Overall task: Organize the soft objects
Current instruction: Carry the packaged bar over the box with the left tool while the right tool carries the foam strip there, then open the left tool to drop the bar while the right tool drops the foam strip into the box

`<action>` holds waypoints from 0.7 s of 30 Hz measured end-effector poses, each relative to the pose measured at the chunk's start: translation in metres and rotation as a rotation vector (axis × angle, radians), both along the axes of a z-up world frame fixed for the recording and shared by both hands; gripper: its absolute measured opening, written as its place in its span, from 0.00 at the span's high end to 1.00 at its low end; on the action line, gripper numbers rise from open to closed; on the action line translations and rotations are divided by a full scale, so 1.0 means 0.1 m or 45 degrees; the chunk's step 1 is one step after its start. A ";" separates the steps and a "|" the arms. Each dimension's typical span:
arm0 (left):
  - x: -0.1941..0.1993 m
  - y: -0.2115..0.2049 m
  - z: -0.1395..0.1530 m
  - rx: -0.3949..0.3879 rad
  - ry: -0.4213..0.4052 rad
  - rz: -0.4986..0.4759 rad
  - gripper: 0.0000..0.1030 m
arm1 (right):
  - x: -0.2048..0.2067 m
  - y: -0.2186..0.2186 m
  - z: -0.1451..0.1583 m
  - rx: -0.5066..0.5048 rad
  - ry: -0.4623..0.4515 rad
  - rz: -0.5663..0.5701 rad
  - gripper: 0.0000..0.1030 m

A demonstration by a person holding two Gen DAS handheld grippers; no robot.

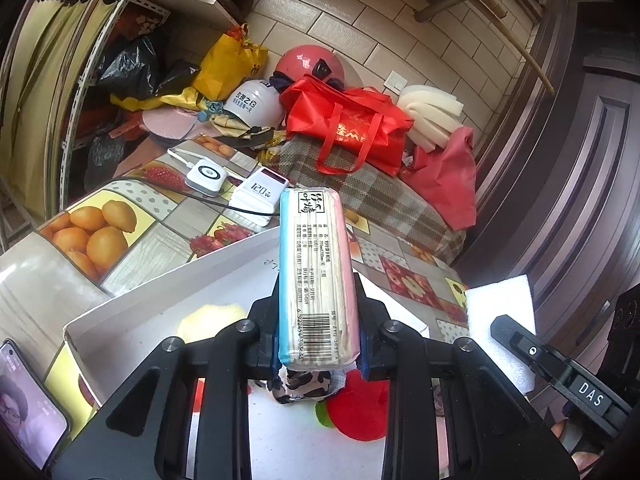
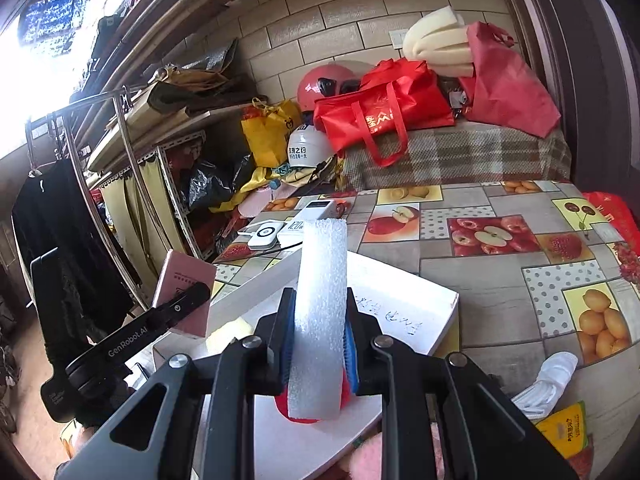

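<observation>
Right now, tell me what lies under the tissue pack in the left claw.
Below the tissue pack, in the white box: a black-and-white patterned soft item, a red plush, and further left a pale yellow piece. The pack and claw hide the rest.

Bare tabletop (image 2: pixel 500 280) lies open at two o'clock of the white box (image 2: pixel 400 292). At eleven o'clock the chargers (image 2: pixel 280 228) and their cable (image 1: pixel 192 196) crowd the way; bags (image 2: pixel 380 112) wall off twelve o'clock.

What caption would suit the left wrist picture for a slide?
Left gripper shut on a tissue pack, held above a white box on a fruit-print tablecloth.
</observation>
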State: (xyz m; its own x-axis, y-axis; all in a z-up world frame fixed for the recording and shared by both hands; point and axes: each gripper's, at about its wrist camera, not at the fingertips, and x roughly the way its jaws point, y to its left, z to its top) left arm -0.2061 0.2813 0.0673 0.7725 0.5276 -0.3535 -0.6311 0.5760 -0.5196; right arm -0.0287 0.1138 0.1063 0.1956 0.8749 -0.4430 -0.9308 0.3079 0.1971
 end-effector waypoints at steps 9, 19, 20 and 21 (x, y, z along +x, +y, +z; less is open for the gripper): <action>0.04 0.03 -0.05 -0.030 0.020 0.005 0.75 | 0.15 0.27 -0.12 -0.084 -0.013 -0.035 0.81; 0.05 0.05 -0.09 -0.021 0.065 0.051 0.74 | 0.16 0.53 -0.29 -0.174 -0.069 -0.069 0.80; 0.06 0.05 -0.09 -0.021 0.068 0.052 0.74 | 0.17 0.53 -0.31 -0.178 -0.055 -0.068 0.80; 0.06 0.05 -0.09 -0.017 0.070 0.053 0.74 | 0.18 0.54 -0.32 -0.180 -0.045 -0.069 0.80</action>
State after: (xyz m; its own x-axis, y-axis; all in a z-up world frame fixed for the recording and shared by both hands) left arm -0.1996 0.2859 0.0581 0.7294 0.5535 -0.4019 -0.6819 0.5421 -0.4910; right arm -0.0110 0.1675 0.0744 0.2587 0.7921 -0.5529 -0.9175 0.3806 0.1159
